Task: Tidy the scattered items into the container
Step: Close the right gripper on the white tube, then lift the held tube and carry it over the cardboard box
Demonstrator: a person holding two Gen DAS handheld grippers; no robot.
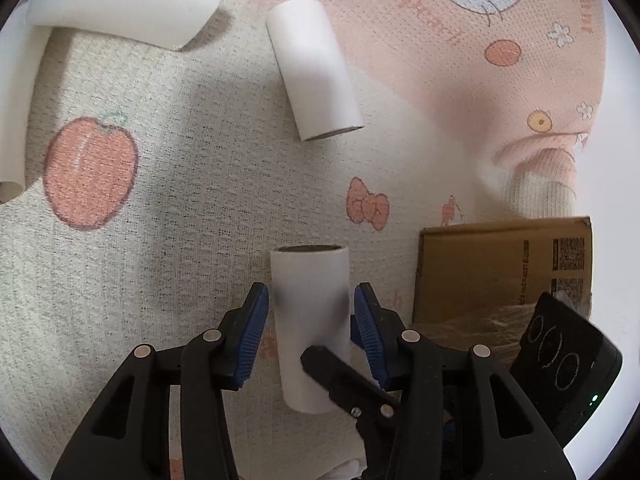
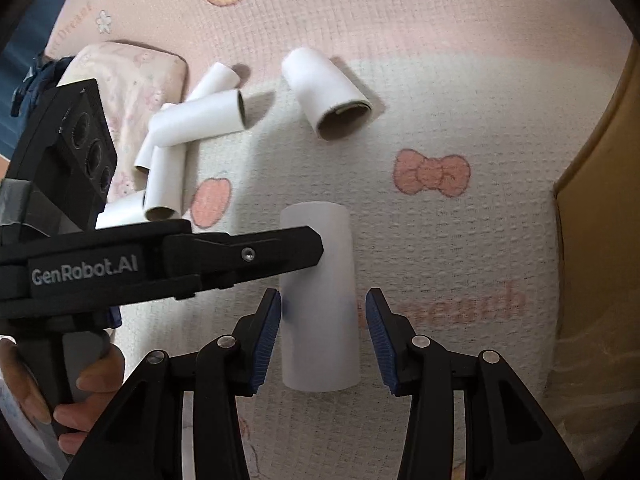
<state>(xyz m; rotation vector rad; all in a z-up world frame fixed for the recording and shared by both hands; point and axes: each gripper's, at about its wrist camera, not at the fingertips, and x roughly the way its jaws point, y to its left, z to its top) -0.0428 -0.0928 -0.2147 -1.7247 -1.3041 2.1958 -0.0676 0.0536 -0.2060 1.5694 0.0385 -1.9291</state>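
- Underneath, spread wide: printed blanket (image 1: 160, 240), carrying every loose item.
- Off to the right of both grippers: cardboard box (image 1: 500, 272), standing on the blanket; inside not visible, so contents impossible to tell.
- Further out, well apart from the box: pile of tubes (image 2: 180, 140) lying crossed over one another, plus one fat tube (image 2: 328, 96) alone just beside it.
- Closest in: single white tube (image 1: 308, 300), flat on the blanket, long axis running straight away from both cameras, lying between both pairs of jaws at once.
- Left gripper (image 1: 311, 294): jaws apart, astride the tube, pads just beside its sides, not pressing.
- Right gripper (image 2: 323, 296): jaws apart too, left pad at the tube's wall, clear gap on the right.
- Probably best closed from the right, being nearer the box, with the left fingertip lifted off the tube first.
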